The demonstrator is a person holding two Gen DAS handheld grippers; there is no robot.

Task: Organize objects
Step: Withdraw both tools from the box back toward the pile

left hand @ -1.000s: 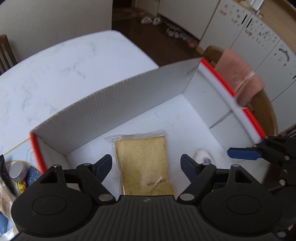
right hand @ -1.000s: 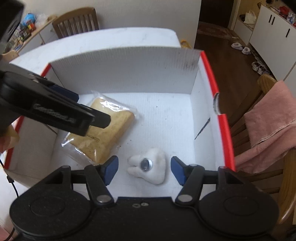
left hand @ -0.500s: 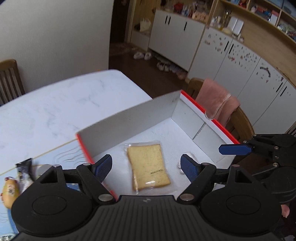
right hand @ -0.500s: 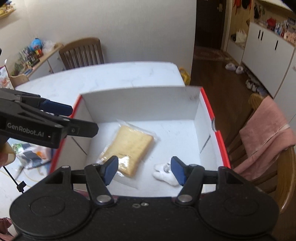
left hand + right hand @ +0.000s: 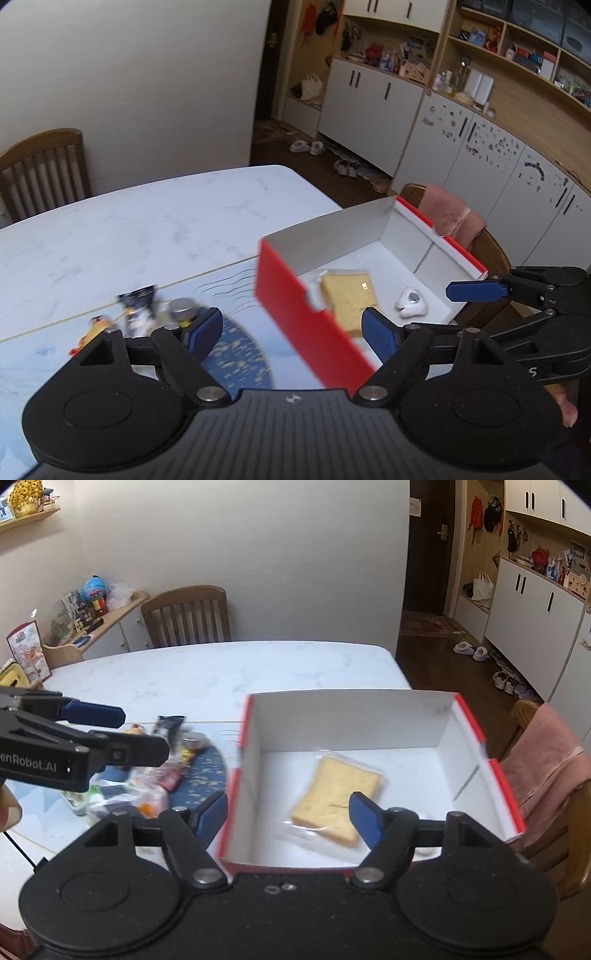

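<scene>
A red box with a white inside [image 5: 295, 295] [image 5: 369, 720] stands on the table's right part. In it lie a wrapped slice of bread [image 5: 349, 295] [image 5: 334, 794] and a small white object with a metal cap [image 5: 412, 302]. My left gripper [image 5: 291, 332] is open and empty, raised over the box's left wall. My right gripper [image 5: 288, 814] is open and empty, raised over the box's near edge. A pile of small items [image 5: 147, 775] [image 5: 147, 310] lies left of the box on a blue mat.
The white marble table [image 5: 129, 229] stretches back and left. A chair with a pink towel [image 5: 546, 760] stands right of the box. Another wooden chair [image 5: 184, 616] stands at the far side. Cabinets line the right wall.
Both grippers have pulled back and up out of the box, open and empty. The bread and white object stay inside. The pile of items left of the box has come into view.
</scene>
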